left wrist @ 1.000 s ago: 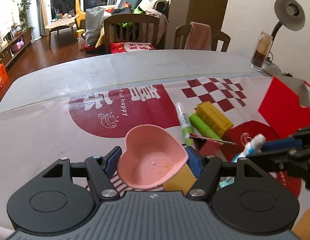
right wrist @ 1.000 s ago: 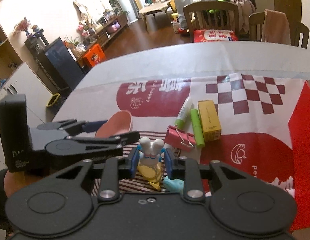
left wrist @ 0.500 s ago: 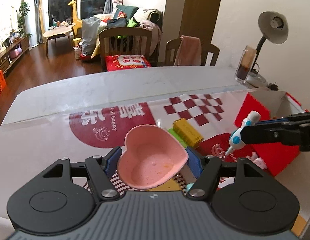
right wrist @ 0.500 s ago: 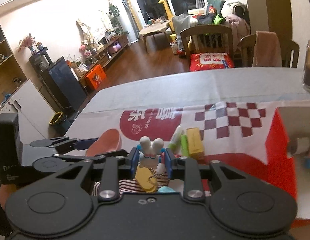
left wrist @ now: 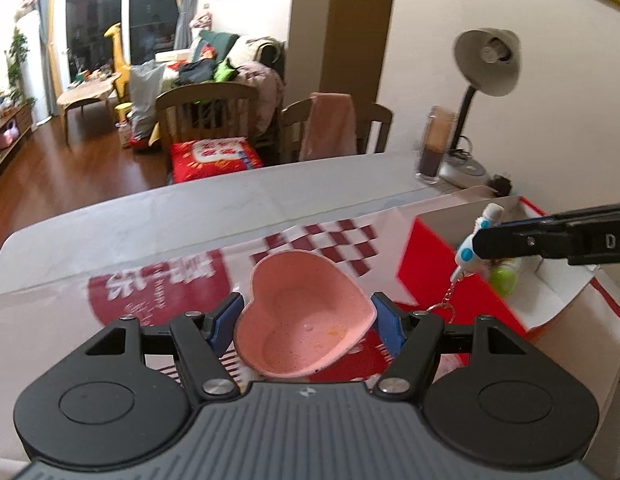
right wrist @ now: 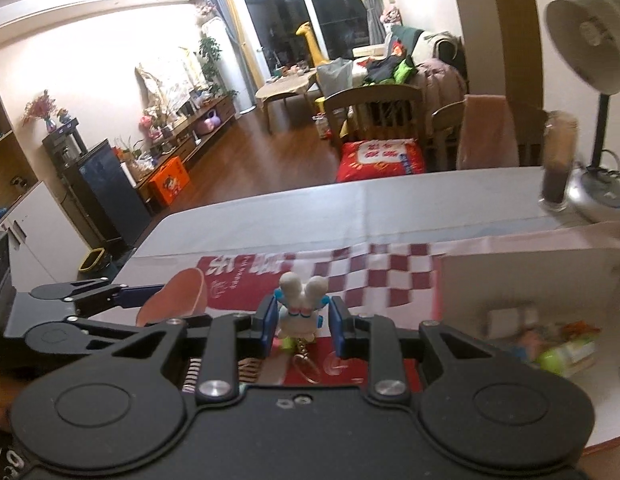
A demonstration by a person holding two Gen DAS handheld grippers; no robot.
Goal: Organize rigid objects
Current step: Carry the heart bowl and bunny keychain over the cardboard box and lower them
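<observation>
My left gripper (left wrist: 306, 318) is shut on a pink heart-shaped bowl (left wrist: 306, 320) and holds it above the red-and-white table mat (left wrist: 158, 284). My right gripper (right wrist: 303, 322) is shut on a white rabbit keychain (right wrist: 300, 312) whose chain and ring (right wrist: 304, 360) hang below it. In the left wrist view the keychain (left wrist: 476, 240) hangs over the near wall of an open red box (left wrist: 442, 256). The box (right wrist: 522, 276) holds several small items, one of them green (right wrist: 552, 360).
A desk lamp (left wrist: 488, 64) and a glass of dark liquid (left wrist: 434, 148) stand at the table's far right corner. Wooden chairs (left wrist: 214, 116) stand behind the table's far edge. The left gripper also shows in the right wrist view (right wrist: 110, 300).
Both grippers have risen and swung right toward the red box, carrying the bowl and the keychain. The markers, yellow block and binder clip have dropped out of view.
</observation>
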